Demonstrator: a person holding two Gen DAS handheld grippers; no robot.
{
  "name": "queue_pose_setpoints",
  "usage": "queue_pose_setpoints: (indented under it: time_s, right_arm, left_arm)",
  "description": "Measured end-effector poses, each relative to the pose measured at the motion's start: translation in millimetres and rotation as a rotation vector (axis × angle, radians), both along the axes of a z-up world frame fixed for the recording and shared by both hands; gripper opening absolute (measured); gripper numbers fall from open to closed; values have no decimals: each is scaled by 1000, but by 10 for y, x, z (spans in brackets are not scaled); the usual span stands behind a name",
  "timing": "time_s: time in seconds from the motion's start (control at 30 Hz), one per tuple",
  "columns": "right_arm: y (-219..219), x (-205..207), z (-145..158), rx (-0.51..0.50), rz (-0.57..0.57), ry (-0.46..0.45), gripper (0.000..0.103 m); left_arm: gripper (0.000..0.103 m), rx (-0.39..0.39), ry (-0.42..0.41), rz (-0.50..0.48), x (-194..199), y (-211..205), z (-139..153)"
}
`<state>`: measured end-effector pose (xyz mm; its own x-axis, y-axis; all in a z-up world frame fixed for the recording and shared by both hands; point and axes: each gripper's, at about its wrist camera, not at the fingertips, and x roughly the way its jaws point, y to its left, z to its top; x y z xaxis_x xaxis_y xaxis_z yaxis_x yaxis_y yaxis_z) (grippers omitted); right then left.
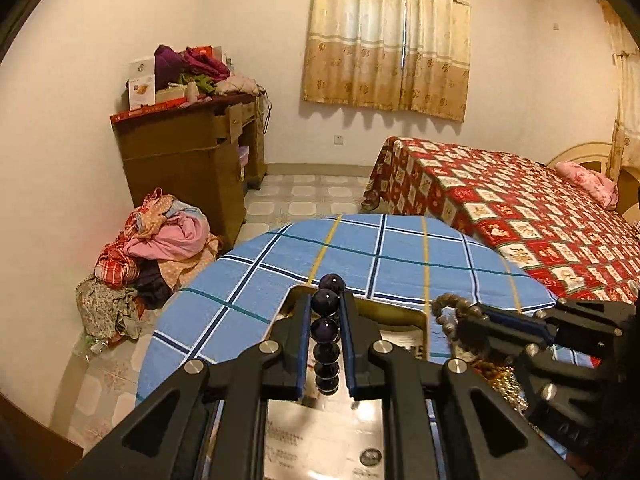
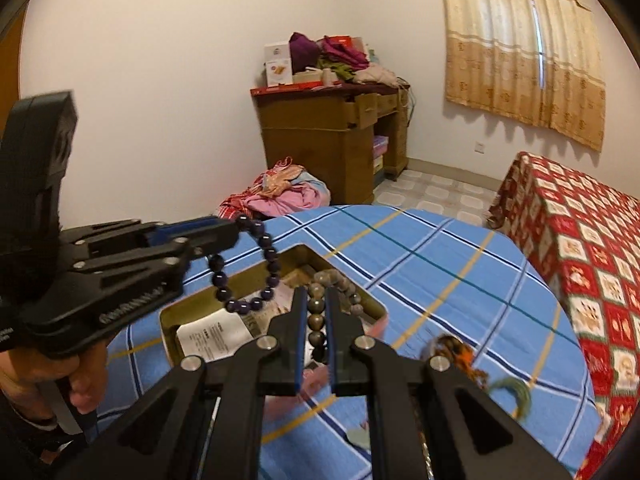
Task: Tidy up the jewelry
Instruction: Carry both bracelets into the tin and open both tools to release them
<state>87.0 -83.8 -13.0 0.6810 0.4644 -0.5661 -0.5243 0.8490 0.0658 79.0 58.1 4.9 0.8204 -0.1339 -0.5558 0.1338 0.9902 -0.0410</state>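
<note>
Left tool (image 1: pixel 325 332), a black two-finger device with blue pads, pinches a bracelet of dark purple glossy round beads (image 1: pixel 326 344); seen from the right wrist, the bracelet's loop hangs from the fingertips above the near corner of an open gold-coloured rectangular tin box (image 2: pixel 176 312). Right tool (image 2: pixel 316 320), of the same build, pinches a bracelet of grey-brown round beads (image 2: pixel 332 284), whose loop lies over the box interior; in the left wrist view the same bracelet dangles from the right tool at the right edge. Printed paper leaflets (image 2: pixel 208 336) lie inside the box. Beside the box, to the right, a blurred heap of small items with orange and green tassels (image 2: pixel 472 364) rests on the bench (image 2: pixel 440 264), which is covered by a blue checked cloth with white, navy and yellow lines. A person's hand (image 2: pixel 80 388) grips the left tool's handle. Beyond the bench stand a brown wooden desk (image 1: pixel 188 152) piled with boxes and clothes, a heap of clothes (image 1: pixel 156 248) on the tiled floor, a bed with a red patterned cover (image 1: pixel 520 208), and beige curtains (image 1: pixel 388 36).
</note>
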Motion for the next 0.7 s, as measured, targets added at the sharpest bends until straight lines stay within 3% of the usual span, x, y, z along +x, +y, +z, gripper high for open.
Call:
queue_pose_setpoints:
  time_s: [0.33, 0.5, 0.57, 0.6, 0.63, 0.67, 0.7]
  right_arm:
    - [146, 283, -281, -36, -20, 50, 10]
    - [180, 275, -364, -79, -29, 39, 14]
    - [157, 243, -365, -86, -31, 40, 22]
    - [139, 219, -360, -88, -34, 35, 34]
    - [113, 193, -346, -86, -38, 29, 50]
    - [65, 157, -323, -75, -49, 20, 57]
    - [3, 112, -298, -61, -61, 13, 61]
  left_arm:
    - [14, 50, 52, 9, 347, -14, -243]
    - [17, 125, 68, 32, 347, -99, -318]
    - [31, 155, 57, 32, 301, -131, -300]
    - [37, 161, 50, 38, 282, -131, -281]
    - [52, 159, 38, 47, 228, -122, -253]
    - [63, 150, 28, 52, 198, -108, -231]
    - [65, 139, 17, 55, 158, -95, -210]
